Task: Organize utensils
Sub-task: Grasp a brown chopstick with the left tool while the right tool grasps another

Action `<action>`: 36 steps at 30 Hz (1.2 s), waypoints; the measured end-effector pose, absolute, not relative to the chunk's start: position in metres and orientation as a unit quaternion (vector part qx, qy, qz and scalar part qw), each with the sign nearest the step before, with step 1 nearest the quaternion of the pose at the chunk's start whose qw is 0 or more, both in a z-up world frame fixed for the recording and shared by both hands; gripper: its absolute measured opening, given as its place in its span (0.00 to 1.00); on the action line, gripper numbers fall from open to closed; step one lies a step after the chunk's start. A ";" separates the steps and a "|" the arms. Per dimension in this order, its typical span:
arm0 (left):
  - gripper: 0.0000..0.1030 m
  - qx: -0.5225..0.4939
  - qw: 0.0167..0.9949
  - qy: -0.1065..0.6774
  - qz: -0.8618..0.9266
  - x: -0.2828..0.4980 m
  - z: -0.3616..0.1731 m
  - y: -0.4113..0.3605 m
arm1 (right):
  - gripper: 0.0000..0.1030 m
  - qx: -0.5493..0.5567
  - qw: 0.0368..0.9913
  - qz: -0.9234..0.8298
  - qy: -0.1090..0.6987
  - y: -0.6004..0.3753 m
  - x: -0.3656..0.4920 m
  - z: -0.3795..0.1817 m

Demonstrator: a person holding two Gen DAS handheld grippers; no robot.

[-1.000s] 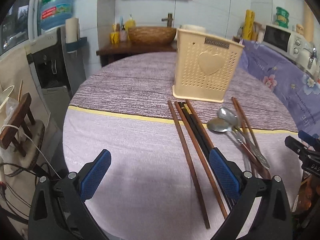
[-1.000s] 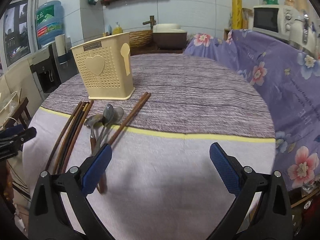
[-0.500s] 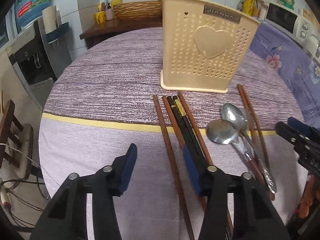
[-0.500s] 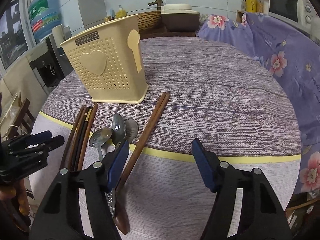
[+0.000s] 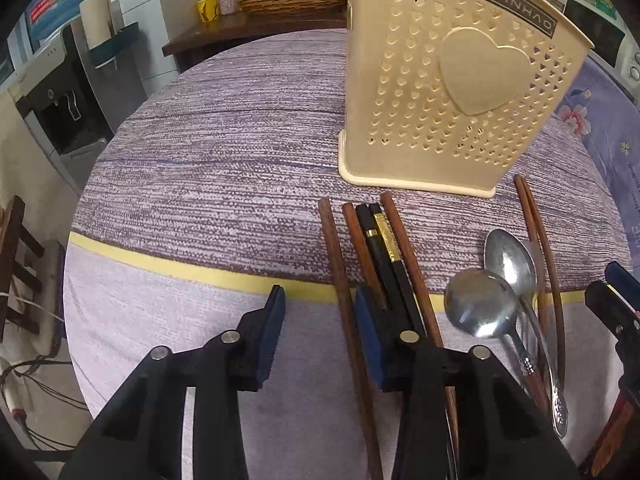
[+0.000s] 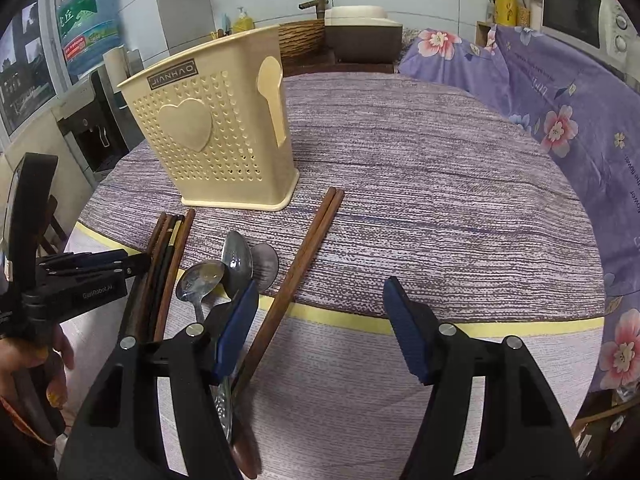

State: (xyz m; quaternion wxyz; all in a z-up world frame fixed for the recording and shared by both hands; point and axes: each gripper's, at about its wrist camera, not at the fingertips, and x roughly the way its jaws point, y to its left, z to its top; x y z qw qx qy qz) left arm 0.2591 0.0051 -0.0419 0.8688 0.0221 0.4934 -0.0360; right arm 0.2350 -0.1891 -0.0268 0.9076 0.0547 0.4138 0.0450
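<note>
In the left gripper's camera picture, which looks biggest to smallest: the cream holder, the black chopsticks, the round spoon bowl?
1. Cream holder, by far the largest.
2. Black chopsticks, long but thin.
3. Round spoon bowl, smallest, though it lies nearer the camera.

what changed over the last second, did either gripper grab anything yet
Both hand-held grippers moved in toward the utensils, their jaws closing partway. The left hand-held gripper now straddles the leftmost chopstick; the right hand-held gripper straddles the brown pair. Neither pinches anything yet. Chopsticks, spoons and holder lie as before.
</note>
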 end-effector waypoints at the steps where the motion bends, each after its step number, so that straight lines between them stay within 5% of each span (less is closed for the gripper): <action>1: 0.34 0.022 0.869 0.494 -0.034 0.261 -0.042 0.005 | 0.52 0.060 0.905 0.045 0.418 -0.190 0.240 -0.028; 10: 0.28 0.019 0.862 0.505 -0.030 0.277 -0.040 0.004 | 0.21 0.134 0.869 0.053 0.473 -0.199 0.302 -0.040; 31: 0.28 0.051 0.853 0.518 -0.040 0.293 -0.041 -0.004 | 0.11 0.125 0.852 0.009 0.509 -0.187 0.345 -0.051; 36: 0.19 0.047 0.857 0.511 -0.039 0.296 -0.041 -0.006 | 0.10 0.135 0.852 0.006 0.506 -0.190 0.348 -0.053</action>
